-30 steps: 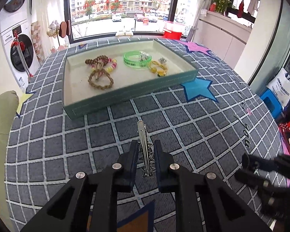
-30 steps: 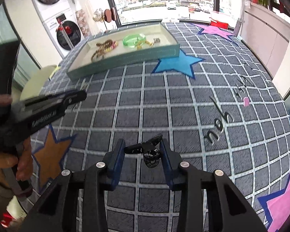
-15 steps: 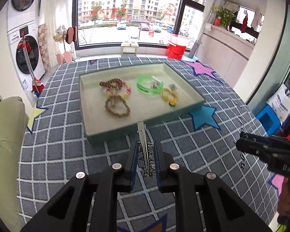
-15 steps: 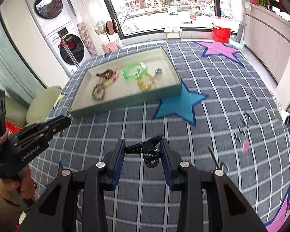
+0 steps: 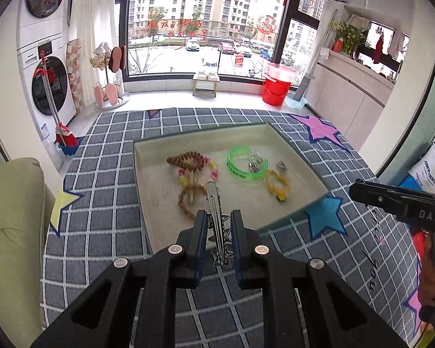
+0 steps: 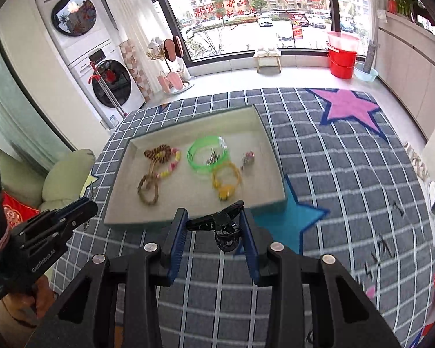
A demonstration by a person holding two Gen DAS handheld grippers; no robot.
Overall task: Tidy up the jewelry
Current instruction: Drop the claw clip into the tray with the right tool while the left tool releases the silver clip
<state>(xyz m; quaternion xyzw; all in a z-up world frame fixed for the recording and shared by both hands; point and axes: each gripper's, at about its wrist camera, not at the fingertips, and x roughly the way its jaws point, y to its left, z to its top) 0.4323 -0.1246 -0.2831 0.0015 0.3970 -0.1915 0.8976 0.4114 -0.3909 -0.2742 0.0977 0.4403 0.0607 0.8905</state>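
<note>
Jewelry tray (image 5: pixel 301 161) on checked star rug (image 5: pixel 107 179); washer (image 5: pixel 47 87), window behind. Left tongs (image 5: pixel 219 226) clamp silver clip (image 5: pixel 217 217); right tongs (image 6: pixel 214 227) clamp, seemingly, black clip (image 6: pixel 220 226).

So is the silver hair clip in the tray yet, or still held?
Still held: the silver hair clip sits pinched in the left claw, above the tray's near edge, not released.

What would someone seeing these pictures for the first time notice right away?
Probably the shallow tray on the grid-patterned rug, holding a bright green bangle, a yellow bracelet and braided brown bracelets. Next, the left tongs clamp a silver hair clip above the tray's near edge, while the right tongs grip a black hair claw.
</note>
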